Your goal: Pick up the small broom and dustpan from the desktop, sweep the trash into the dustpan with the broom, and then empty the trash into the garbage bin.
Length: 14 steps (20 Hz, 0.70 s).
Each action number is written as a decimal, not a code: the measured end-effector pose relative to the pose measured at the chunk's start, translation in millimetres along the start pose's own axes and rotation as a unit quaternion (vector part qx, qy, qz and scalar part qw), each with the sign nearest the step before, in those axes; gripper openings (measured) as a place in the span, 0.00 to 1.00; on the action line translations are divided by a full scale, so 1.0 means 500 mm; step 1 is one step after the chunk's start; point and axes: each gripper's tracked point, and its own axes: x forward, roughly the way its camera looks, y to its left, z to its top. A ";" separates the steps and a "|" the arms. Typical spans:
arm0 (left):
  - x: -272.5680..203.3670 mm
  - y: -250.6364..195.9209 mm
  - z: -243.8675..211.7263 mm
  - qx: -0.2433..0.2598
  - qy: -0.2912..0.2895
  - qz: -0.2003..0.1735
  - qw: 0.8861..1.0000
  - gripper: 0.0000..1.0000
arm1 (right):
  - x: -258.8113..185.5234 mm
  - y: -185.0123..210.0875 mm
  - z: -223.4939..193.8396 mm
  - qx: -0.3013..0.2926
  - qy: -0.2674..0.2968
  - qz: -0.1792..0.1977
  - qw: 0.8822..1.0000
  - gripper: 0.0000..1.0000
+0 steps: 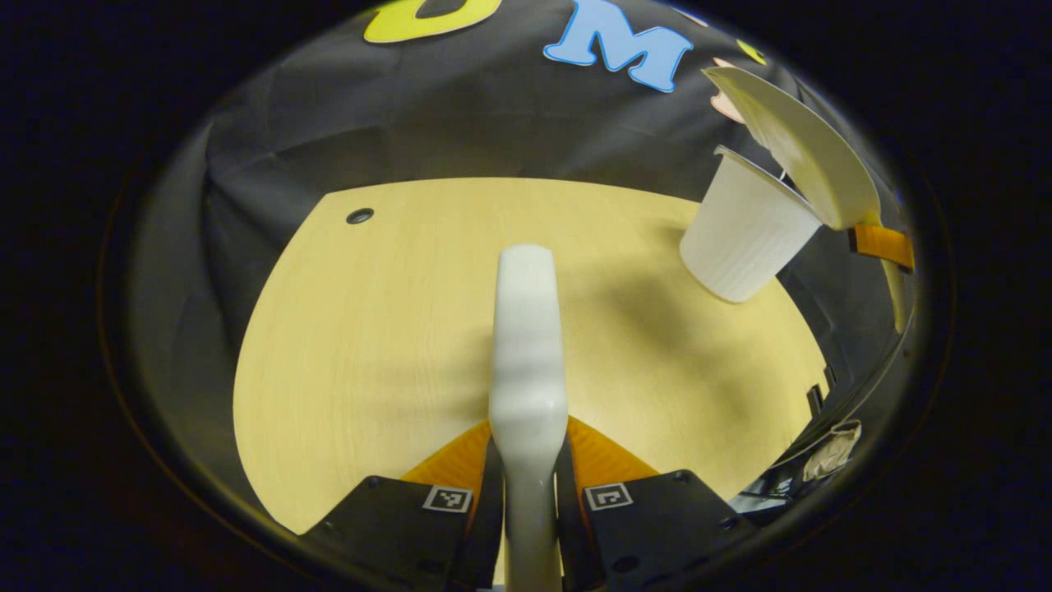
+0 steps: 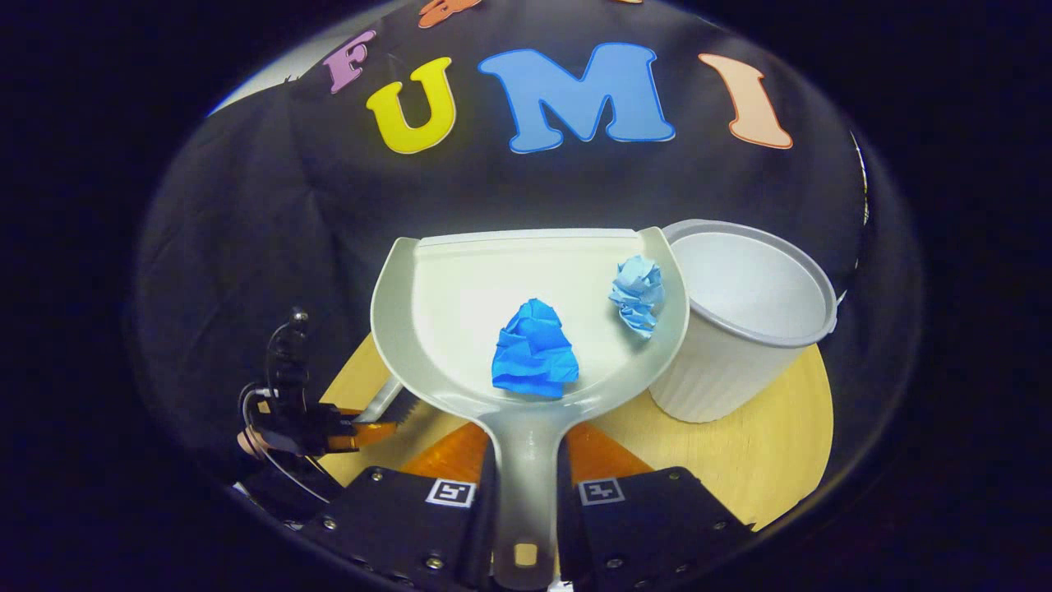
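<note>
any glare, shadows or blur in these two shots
Left gripper view: the broom handle is bright and slightly soft so close to the lens, soft shadows fall across the table, and the table edge bows from the fisheye. Right gripper view: the dustpan floor is nearly washed out by light, while both paper balls and the bin stay sharp.

Staged recording booth, not a real home. Black cloth wall [image 2: 246,205] hangs creased right behind a pale wood-grain worktop [image 1: 370,329] with a cable grommet hole [image 1: 359,216]. Props are household items: white ribbed garbage bin [image 2: 740,329], dustpan [image 2: 526,304], crumpled blue paper balls [image 2: 534,349]. Fingers [image 1: 444,464] carry square tracking markers [image 1: 448,499], typical data-collection rig.
</note>
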 end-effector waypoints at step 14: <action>0.006 -0.067 -0.003 0.022 0.012 -0.019 1.000 0.38 | -0.046 -0.083 0.166 0.417 -0.071 0.088 0.902 0.31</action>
